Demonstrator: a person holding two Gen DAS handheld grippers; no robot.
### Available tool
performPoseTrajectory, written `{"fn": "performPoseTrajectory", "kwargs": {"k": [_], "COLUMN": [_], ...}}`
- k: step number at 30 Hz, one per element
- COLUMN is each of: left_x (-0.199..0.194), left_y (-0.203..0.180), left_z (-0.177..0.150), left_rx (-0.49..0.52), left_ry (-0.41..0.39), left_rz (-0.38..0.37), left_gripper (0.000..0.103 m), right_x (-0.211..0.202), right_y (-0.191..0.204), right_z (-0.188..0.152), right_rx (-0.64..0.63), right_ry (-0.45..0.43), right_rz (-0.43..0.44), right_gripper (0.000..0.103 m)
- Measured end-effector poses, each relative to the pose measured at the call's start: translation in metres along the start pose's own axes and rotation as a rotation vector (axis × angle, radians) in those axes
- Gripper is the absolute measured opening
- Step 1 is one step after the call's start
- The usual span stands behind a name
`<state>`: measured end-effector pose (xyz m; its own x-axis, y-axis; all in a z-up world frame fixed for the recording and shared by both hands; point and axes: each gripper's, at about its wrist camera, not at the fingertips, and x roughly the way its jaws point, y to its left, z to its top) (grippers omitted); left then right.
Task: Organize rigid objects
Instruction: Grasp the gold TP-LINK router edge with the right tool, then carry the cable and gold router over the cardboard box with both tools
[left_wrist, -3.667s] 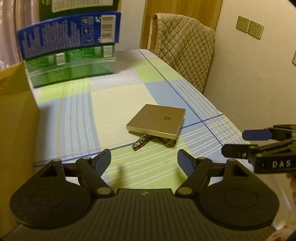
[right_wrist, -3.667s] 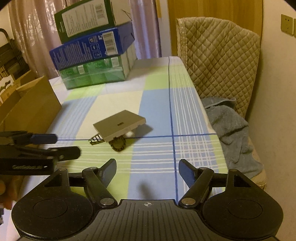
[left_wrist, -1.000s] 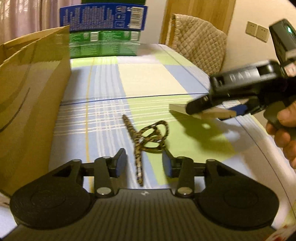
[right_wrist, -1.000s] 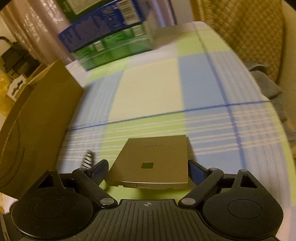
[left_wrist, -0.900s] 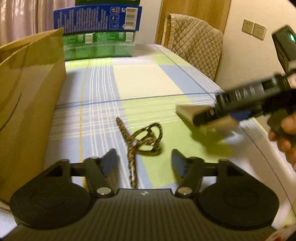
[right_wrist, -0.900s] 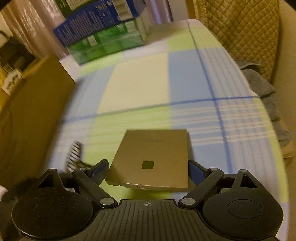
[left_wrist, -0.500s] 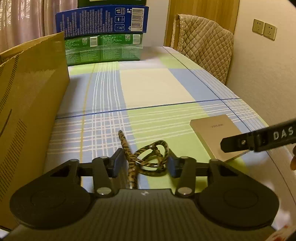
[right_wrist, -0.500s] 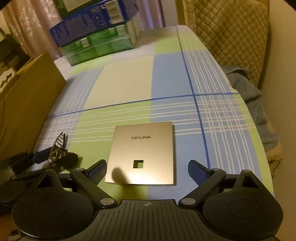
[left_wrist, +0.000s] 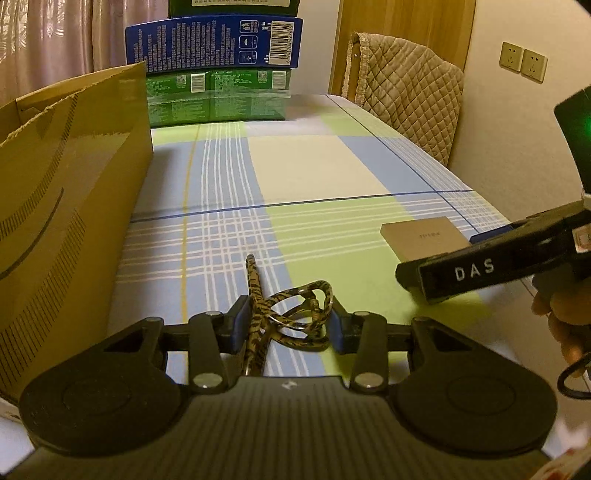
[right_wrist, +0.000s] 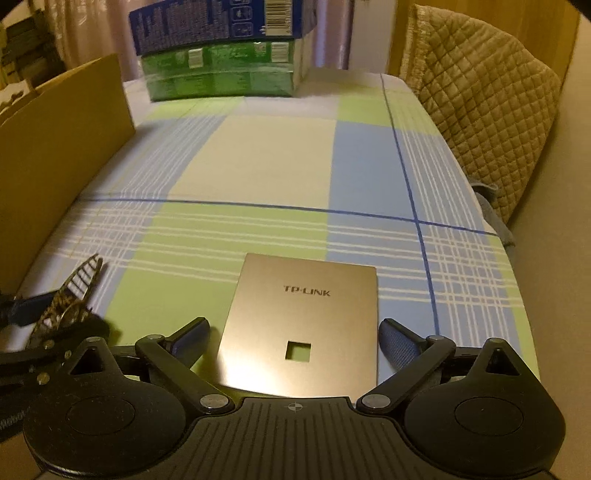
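Here, the bench (left_wrist: 314, 170) under its checked blue, green and cream cloth filled most of both views, with a tall cardboard box (left_wrist: 66, 206) standing along its left edge and a stack of blue and green cartons (left_wrist: 214, 70) at the far end, while a quilted cover (left_wrist: 406, 96) hung over something at the far right. Nearer to you, the flat gold TP-LINK panel (right_wrist: 306, 317) lay face up on the cloth near the right edge of the bench, its square cut-out toward you. Your right gripper (right_wrist: 293, 341) stood wide open around its near end, a pad off each side and neither touching; its jaws had just been opening, and the panel lay free between them. To the left of the panel, apart from it, lay the leopard-print eyeglasses (left_wrist: 291, 314), folded, one temple pointing away from you. Your left gripper (left_wrist: 288, 325) was closed on them, a blue pad against each side of the frame; its jaws had just been closing. In the left view, your right hand (left_wrist: 565, 314) showed at the edge, wrapped around its gripper's handle.
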<state>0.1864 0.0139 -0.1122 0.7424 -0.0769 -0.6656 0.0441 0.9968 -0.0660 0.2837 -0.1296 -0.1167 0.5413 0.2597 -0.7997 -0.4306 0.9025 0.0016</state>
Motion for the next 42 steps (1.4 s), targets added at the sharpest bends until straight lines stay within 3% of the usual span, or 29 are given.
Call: {"fn": "performPoseTrajectory", "kwargs": {"k": [2,17,28,42], "left_x": [0.000,-0.018,-0.085,-0.176], "left_y": [-0.001,-0.003,-0.003,0.032], "left_z": [0.000,0.007,0.037,0.049], "left_rx": [-0.001,0.007,0.009,-0.032], "left_ry": [-0.003,-0.007,-0.084,-0.140], "left_rz": [0.005,-0.015,-0.053,-0.028], "left_gripper": [0.038,0.037,0.037,0.037], "right_x": [-0.003,-0.050,-0.129,-0.204], "right_y": [0.000,-0.009,0.017,0.080], "right_z": [0.000,0.015,0.037,0.032], "right_rx": [-0.004,0.058,0.043,0.013], "right_ry": [-0.011,-0.072,-0.184,-0.262], "right_rz": [-0.006,0.022,0.051,0.114], "right_gripper": [0.084,0.084,0.084,0.084]}}
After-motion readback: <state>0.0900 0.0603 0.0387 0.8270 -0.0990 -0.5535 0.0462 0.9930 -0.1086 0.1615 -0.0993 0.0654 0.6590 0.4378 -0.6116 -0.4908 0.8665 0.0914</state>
